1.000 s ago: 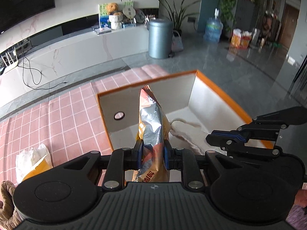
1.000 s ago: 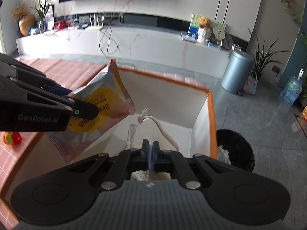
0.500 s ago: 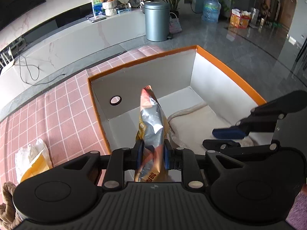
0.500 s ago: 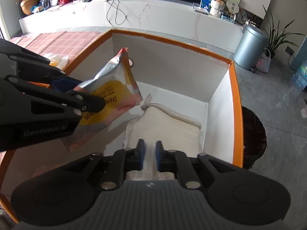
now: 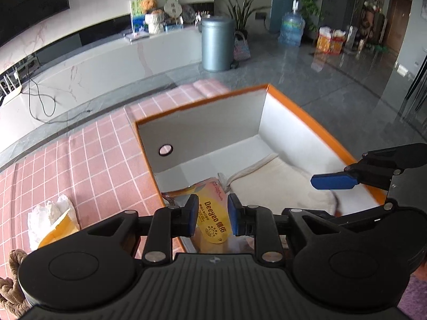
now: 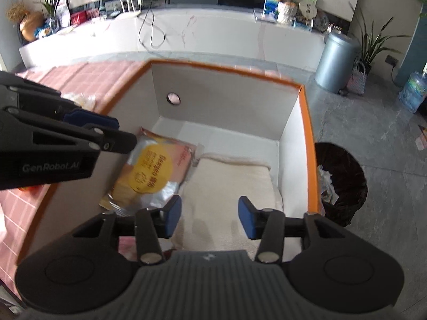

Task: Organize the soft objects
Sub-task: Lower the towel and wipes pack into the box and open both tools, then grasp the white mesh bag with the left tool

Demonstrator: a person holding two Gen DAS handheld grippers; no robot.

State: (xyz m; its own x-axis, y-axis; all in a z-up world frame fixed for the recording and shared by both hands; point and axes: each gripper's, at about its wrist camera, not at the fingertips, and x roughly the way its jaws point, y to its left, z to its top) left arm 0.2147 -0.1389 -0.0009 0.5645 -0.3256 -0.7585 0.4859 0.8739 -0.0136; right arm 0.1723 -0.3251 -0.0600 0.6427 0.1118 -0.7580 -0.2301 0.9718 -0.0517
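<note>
An orange-rimmed white box (image 5: 307, 113) (image 6: 308, 144) stands on the pink checked cloth. Inside it a silver and yellow snack bag (image 5: 213, 221) (image 6: 152, 173) lies flat on the left of the floor, beside a folded cream towel (image 5: 280, 184) (image 6: 229, 184) on the right. My left gripper (image 5: 210, 216) is open above the bag, touching nothing. My right gripper (image 6: 209, 216) is open above the towel, empty. Each gripper shows in the other's view, the right (image 5: 333, 181) and the left (image 6: 106, 133).
A white and yellow bag (image 5: 50, 218) and a brown knitted thing (image 5: 10, 288) lie on the cloth (image 5: 80, 165) left of the box. A black bin (image 6: 339, 184) stands right of the box, a grey bin (image 5: 216, 44) farther off.
My left gripper opened and let go of the snack bag, which now lies flat in the box. My right gripper opened wide and let go of the towel.
</note>
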